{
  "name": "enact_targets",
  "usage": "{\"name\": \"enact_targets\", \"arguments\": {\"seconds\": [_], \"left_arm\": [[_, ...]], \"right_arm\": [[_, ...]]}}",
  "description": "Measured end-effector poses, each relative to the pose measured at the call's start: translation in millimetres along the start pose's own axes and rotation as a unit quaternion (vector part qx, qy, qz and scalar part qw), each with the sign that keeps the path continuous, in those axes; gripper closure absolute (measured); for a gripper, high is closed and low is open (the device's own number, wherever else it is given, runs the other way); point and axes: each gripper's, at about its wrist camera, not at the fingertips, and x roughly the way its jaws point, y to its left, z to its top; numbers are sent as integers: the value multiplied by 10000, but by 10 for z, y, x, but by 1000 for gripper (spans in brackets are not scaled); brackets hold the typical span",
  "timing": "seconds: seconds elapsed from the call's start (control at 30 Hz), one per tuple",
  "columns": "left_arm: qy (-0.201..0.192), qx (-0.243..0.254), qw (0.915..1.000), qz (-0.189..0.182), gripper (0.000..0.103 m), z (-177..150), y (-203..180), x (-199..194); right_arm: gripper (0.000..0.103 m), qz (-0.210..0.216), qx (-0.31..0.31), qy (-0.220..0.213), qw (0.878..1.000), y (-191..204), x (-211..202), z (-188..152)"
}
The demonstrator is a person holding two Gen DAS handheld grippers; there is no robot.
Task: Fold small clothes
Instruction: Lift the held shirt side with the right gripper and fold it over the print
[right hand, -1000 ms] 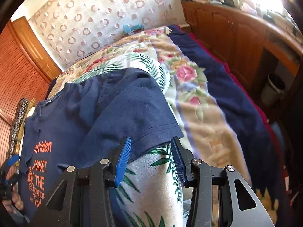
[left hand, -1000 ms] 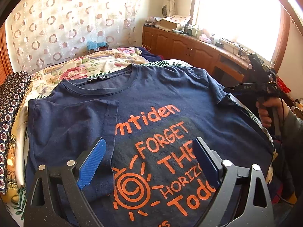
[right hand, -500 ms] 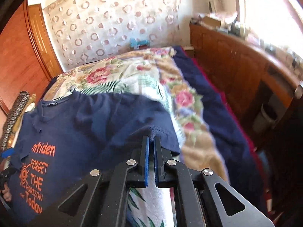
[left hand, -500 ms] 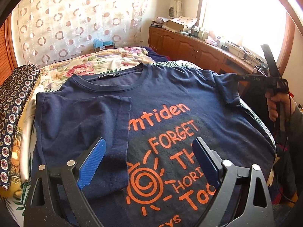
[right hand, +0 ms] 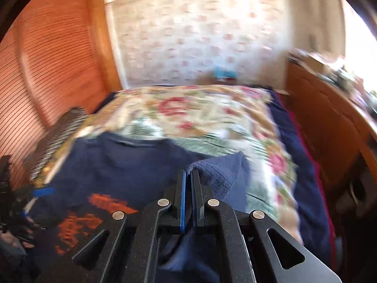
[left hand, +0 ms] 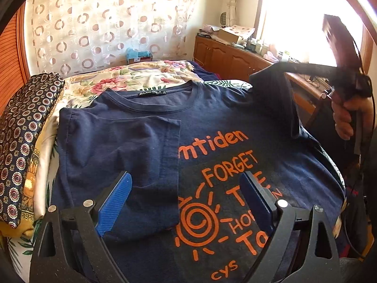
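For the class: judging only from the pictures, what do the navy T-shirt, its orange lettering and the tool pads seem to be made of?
Navy T-shirt: soft matte knit, probably cotton jersey; it creases and has a ribbed collar.
Orange lettering: flat printed ink or transfer, slightly patchy.
Left tool pads: blue ridged material, likely rubber, on black rigid fingers with a plastic look.
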Motion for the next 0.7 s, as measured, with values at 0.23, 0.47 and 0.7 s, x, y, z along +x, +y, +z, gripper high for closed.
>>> {"name": "enact_targets", "arguments": {"seconds": [0.23, 0.47, 0.7], "left_arm": [[39, 3, 10000, -15, 10, -13, 20, 16], [82, -35, 10000, 19, 10, -15, 69, 67], [12, -114, 9993, 343, 10, 56, 261, 37]], "right_arm": [[59, -185, -422, 202, 9987, 349, 197, -23], [59, -350, -51, 529, 9980, -1, 294, -171], [58, -553, -327, 801, 9947, 72, 726, -17]]}}
